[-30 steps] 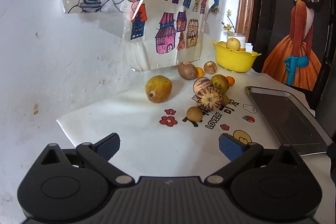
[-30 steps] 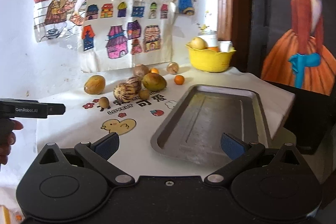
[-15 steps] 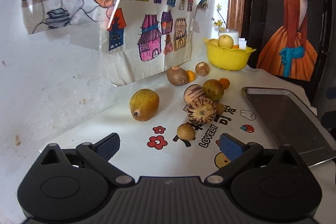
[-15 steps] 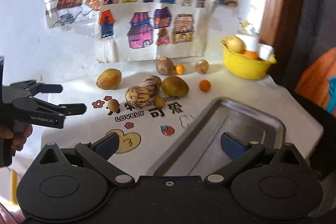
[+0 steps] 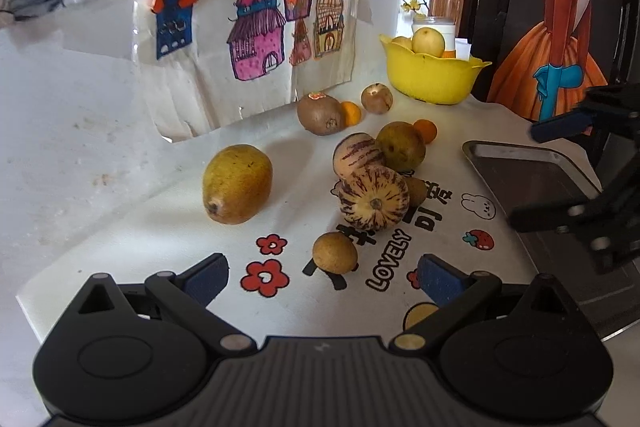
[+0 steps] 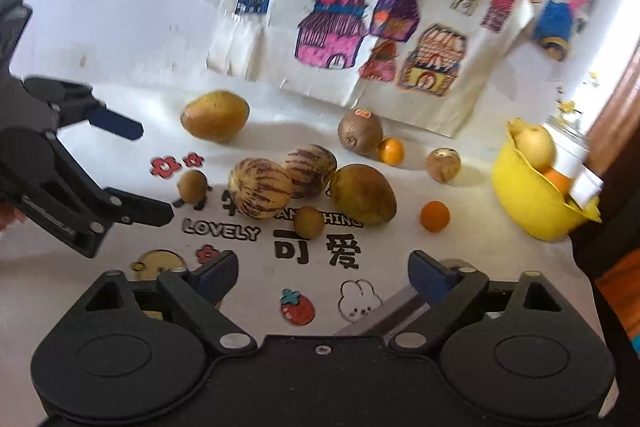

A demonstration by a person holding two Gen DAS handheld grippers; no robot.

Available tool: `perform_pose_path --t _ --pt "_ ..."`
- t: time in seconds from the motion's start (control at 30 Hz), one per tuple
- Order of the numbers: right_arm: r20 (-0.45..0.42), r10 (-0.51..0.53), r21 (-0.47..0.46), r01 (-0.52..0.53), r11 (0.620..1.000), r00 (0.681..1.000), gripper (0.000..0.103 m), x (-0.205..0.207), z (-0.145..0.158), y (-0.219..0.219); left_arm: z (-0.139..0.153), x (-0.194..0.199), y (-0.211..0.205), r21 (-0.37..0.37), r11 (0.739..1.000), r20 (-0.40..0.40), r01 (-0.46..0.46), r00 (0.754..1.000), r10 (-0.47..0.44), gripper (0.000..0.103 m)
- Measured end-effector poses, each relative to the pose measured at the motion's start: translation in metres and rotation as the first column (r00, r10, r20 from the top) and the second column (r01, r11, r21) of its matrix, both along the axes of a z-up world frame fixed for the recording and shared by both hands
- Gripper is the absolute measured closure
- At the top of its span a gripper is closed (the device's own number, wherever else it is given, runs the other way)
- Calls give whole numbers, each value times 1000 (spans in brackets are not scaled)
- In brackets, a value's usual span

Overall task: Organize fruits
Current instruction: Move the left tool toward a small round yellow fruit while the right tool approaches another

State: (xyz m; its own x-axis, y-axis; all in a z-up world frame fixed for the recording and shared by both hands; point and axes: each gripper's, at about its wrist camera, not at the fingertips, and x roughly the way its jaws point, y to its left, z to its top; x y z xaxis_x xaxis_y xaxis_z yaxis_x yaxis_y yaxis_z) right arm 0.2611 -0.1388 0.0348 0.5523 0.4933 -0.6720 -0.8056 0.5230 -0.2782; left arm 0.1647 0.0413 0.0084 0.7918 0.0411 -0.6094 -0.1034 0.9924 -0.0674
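Loose fruits lie on a white printed cloth point(image 5: 168, 227): a yellow mango point(image 5: 236, 183), two striped melons point(image 5: 374, 197) point(image 5: 358, 155), a greenish mango point(image 5: 400, 146), a kiwi point(image 5: 320, 114), small oranges point(image 5: 425, 130) and small brown fruits point(image 5: 334, 251). My left gripper point(image 5: 322, 277) is open and empty, just short of the nearest small brown fruit. My right gripper point(image 6: 324, 273) hovers over the cloth's print in front of a small brown fruit point(image 6: 308, 221). Its jaws are closing with nothing between them. The left gripper point(image 6: 146, 171) shows at the left of the right wrist view.
A yellow bowl point(image 5: 432, 75) holding fruit stands at the back right. A dark metal tray point(image 5: 532, 175) lies right of the fruits, with the right gripper point(image 5: 560, 171) above it. Drawings of houses point(image 6: 332, 27) hang on the white wall behind.
Both grippers have moved in toward the fruits. The right one swung left off the tray, rolled, and its fingers narrowed a little. It now shows in the left wrist view.
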Motion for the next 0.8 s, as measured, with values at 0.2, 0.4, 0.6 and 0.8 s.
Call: perform_pose_path --t 0.2,0.4,0.6,0.8 --pt "-42 30 -20 -31 999 999 24 28 -21 17 -6 13 0 -19 1000 -22 -6 1000 6 1" --pt "-74 38 -25 -40 999 997 39 47 -41 35 -13 23 1 -26 1000 -46 -17 999 16 7" --pt "-121 35 16 -33 999 992 49 62 -48 43 -16 28 1 -35 999 -49 -16 999 14 15" --pt "-160 22 60 -13 998 987 56 71 -50 45 -16 32 -1 -22 1000 -50 -16 999 15 26"
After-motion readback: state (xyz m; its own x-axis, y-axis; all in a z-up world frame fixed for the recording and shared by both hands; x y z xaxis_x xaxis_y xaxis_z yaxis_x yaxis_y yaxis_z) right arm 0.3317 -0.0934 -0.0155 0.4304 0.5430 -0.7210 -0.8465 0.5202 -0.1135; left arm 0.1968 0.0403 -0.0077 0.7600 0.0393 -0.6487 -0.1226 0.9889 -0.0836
